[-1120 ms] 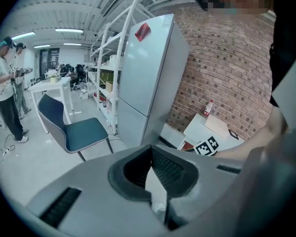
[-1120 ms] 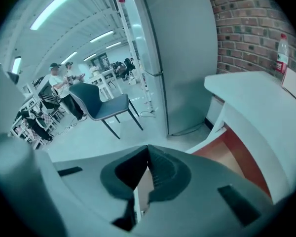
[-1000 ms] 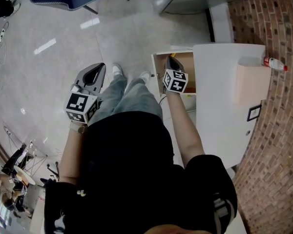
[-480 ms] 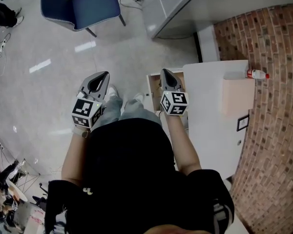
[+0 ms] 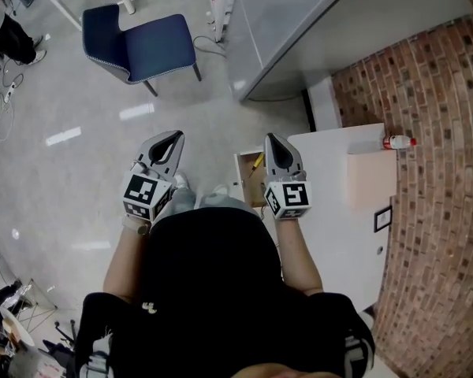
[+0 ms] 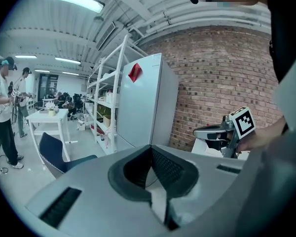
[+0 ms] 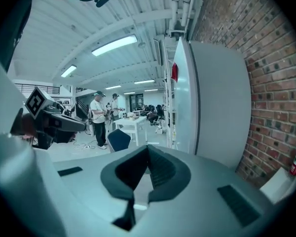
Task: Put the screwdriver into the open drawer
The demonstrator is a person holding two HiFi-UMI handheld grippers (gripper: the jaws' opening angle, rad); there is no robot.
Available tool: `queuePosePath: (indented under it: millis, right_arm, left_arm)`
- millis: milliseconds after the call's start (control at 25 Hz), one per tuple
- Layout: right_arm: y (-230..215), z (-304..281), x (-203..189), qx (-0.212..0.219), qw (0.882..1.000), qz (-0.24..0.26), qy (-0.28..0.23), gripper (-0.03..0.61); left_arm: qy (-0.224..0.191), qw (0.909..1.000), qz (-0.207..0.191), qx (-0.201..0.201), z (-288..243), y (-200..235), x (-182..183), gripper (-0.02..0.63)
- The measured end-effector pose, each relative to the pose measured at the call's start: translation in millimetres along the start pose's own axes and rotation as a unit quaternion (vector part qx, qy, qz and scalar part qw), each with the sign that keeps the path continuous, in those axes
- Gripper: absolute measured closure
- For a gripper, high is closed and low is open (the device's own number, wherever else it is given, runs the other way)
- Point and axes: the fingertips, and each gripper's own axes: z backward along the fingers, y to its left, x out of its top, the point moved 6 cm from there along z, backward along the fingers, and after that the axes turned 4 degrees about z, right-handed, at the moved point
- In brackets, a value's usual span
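"Grippers first: how do the two stand?"

"The left gripper (image 5: 176,135) has its jaws pressed together with nothing between them. The left gripper view shows the dark pads meeting at the tip. The right gripper (image 5: 269,137) is the same, its jaws together and empty. Both are held out in front of the person, side by side but apart, each with its marker cube toward the body."

"Where is the screwdriver?"

"The screwdriver (image 5: 257,161) lies inside the open drawer (image 5: 241,178). In the head view only a slanted yellow stretch of it shows, just left of the right gripper's body. Neither gripper holds it."

"And the drawer itself?"

"It is wooden inside and stands pulled out from a white cabinet (image 5: 339,211) set against a brick wall (image 5: 433,211). Most of its inside is hidden behind the right gripper and the person's body."

"What sits on the cabinet?"

"A pale box (image 5: 370,181) lies near the wall, and a red-and-white bottle (image 5: 397,142) is at the far corner beside the bricks."

"Anything else around?"

"A blue chair (image 5: 142,46) stands on the grey floor, well ahead of the left gripper. In the right gripper view two people (image 7: 101,117) stand far down the room by a white table (image 7: 133,122). A tall white unit (image 7: 212,107) rises beside the brick."
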Motion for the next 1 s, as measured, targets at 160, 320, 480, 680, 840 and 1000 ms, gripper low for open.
queuePosePath:
  millis: [160,320,480,680,840,1000]
  right_arm:
    - [4.7,15.9,23.4,0.005,1.0,0.008,-0.019,0.569]
    - [13.1,22.8,41.3,0.019,0.999,0.033,-0.032,0.569]
    - [24.7,22.6,56.1,0.039,0.997,0.045,-0.045,0.569]
    - [39.4,26.3,68.2,0.059,0.995,0.052,-0.053,0.569]
    - [51.0,27.2,74.8,0.073,0.994,0.054,-0.059,0.569]
    - [60.2,25.7,76.6,0.087,0.993,0.05,-0.063,0.568]
  left_arm:
    - [-0.016,0.9998,-0.004,-0.009,9.6,-10.6,15.4,0.611]
    - [-0.032,0.9993,0.005,-0.018,21.1,-17.1,26.8,0.611]
    - [-0.048,0.9988,0.001,-0.014,35.0,-17.7,37.5,0.61]
    - [-0.061,0.9981,0.0,-0.007,49.4,-17.1,45.9,0.611]
    - [-0.067,0.9977,-0.001,-0.004,59.3,-16.0,52.0,0.611]
    - [-0.072,0.9974,-0.004,0.003,66.3,-14.0,52.0,0.611]
